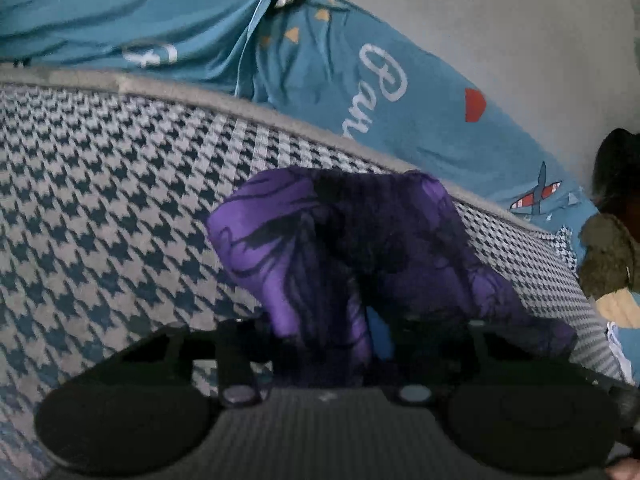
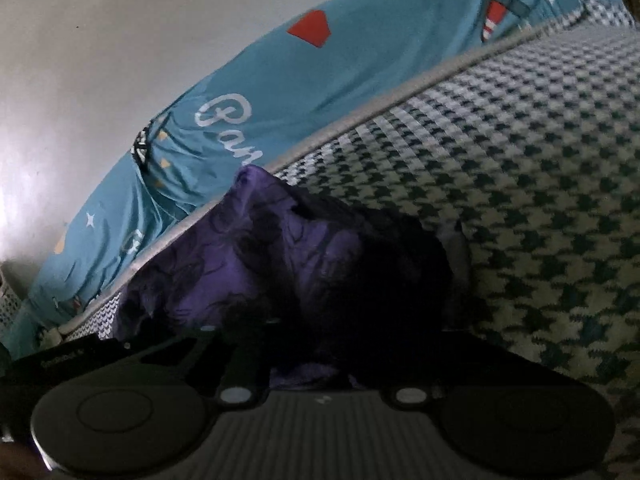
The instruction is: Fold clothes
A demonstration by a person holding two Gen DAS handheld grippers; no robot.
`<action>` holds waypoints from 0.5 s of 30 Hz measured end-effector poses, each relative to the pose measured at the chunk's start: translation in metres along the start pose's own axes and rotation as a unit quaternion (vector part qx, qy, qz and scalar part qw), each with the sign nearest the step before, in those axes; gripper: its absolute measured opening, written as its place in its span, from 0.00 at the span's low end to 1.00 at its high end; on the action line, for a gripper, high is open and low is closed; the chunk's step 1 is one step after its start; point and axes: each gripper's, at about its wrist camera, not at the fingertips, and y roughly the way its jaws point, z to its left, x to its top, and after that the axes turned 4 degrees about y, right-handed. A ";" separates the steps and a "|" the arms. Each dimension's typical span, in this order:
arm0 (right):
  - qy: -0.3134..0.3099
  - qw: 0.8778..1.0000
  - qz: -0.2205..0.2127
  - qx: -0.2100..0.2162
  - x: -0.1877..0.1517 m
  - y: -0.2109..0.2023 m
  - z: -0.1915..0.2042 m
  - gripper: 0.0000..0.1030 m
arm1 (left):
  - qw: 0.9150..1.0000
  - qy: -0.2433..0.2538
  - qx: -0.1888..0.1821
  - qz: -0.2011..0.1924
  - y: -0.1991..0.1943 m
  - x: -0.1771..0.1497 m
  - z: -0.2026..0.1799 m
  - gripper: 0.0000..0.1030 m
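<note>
Both grippers — left gripper (image 1: 332,344), right gripper (image 2: 324,356) — fingers pinching purple garment (image 1: 344,240).

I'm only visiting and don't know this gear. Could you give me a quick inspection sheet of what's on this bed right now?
Surface: houndstooth blanket with grey edging.
Job's things: purple patterned garment, bunched up.
Clutter: olive-green cloth at the blanket's right edge.
Tongs: left tongs and right tongs both closed on the garment's near part.
Cables: nothing seen.
Surroundings: blue printed sheet with plane and lettering; pale wall behind.
</note>
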 end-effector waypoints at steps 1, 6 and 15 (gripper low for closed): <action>-0.007 1.000 -0.004 0.000 0.000 -0.002 0.003 0.19 | 1.000 0.004 0.003 -0.002 -0.003 0.000 -0.002 0.35; -0.029 0.999 -0.015 -0.002 0.000 -0.006 0.011 0.19 | 1.000 0.019 0.012 -0.003 -0.004 0.000 -0.008 0.35; -0.014 1.000 -0.004 -0.010 0.000 -0.001 0.001 0.29 | 0.999 -0.040 -0.025 0.019 0.005 -0.004 0.016 0.56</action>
